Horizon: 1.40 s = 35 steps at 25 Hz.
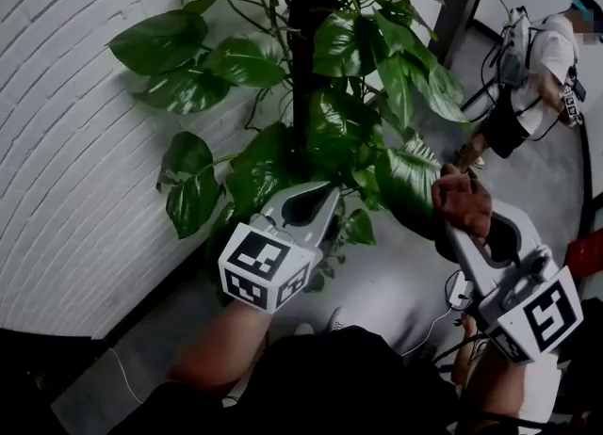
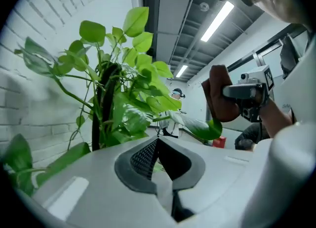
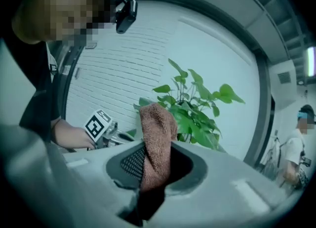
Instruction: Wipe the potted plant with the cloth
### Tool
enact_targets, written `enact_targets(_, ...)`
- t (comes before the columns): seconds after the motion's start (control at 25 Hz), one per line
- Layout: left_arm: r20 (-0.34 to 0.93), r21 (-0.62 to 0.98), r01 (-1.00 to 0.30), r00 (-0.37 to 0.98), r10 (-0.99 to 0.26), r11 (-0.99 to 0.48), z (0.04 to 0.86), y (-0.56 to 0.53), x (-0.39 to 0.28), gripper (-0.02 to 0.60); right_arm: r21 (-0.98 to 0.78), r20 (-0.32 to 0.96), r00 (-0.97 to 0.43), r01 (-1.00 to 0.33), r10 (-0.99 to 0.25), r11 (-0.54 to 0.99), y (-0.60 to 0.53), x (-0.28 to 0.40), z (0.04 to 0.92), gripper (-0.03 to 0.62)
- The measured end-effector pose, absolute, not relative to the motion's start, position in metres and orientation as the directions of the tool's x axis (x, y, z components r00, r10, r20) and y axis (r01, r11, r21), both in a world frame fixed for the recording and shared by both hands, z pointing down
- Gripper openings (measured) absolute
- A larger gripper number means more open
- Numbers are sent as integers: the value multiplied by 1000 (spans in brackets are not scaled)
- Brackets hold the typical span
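Observation:
The potted plant (image 1: 349,47) has broad green leaves around a dark centre pole (image 1: 311,38). My right gripper (image 1: 459,231) is shut on a brown cloth (image 1: 462,200), which stands bunched above its jaws right beside a large lower leaf (image 1: 407,179). In the right gripper view the cloth (image 3: 157,123) rises out of the gripper (image 3: 157,145) with the plant (image 3: 197,103) behind. My left gripper (image 1: 330,190) is shut with nothing in it, its tips among the lower leaves. From the left gripper view (image 2: 158,140) I see the plant (image 2: 123,89) and the cloth (image 2: 219,98) above a leaf (image 2: 200,128).
A white brick wall (image 1: 66,188) runs along the left behind the plant. A person (image 1: 537,75) stands at the back right on the grey floor. A red object (image 1: 586,254) sits at the right edge, and a white cable (image 1: 438,315) lies on the floor.

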<state>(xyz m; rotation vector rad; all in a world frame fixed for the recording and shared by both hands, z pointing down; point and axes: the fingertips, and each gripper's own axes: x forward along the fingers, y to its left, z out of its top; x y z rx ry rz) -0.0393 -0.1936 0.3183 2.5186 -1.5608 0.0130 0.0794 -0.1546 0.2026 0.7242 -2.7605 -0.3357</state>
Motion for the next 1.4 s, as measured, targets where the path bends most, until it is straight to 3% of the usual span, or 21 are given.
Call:
enact_targets(0.32, 124, 59, -970, 242, -962, -237, 297, -208, -101, 17, 304, 229, -929, -215, -290, 928, -161, -6, 194, 64)
enact_targets(0.64, 208, -57, -982, 162, -965, -177, 314, -236, -122, 17, 216, 185, -937, -255, -296, 943, -201, -27, 207, 64)
enact_targets(0.8, 234, -38, -969, 228, -945, -243, 321, -258, -125, 17, 229, 190, -908, -329, -374, 916, -215, -29, 206, 64)
enact_targets(1.0, 227, 5, -905, 416, -881, -426, 330, -279, -106, 17, 249, 190, -852, -439, -488, 864, -223, -49, 201, 64)
enact_targets(1.2, 216, 35, -784, 611, -762, -619, 336, -289, -78, 59, 328, 217, -744, -554, -632, 765, -237, -73, 199, 64)
enact_targets(1.4, 197, 14, -714, 689, -698, -700, 342, -294, -64, 43, 384, 292, -604, -636, -741, 669, -251, -83, 220, 64)
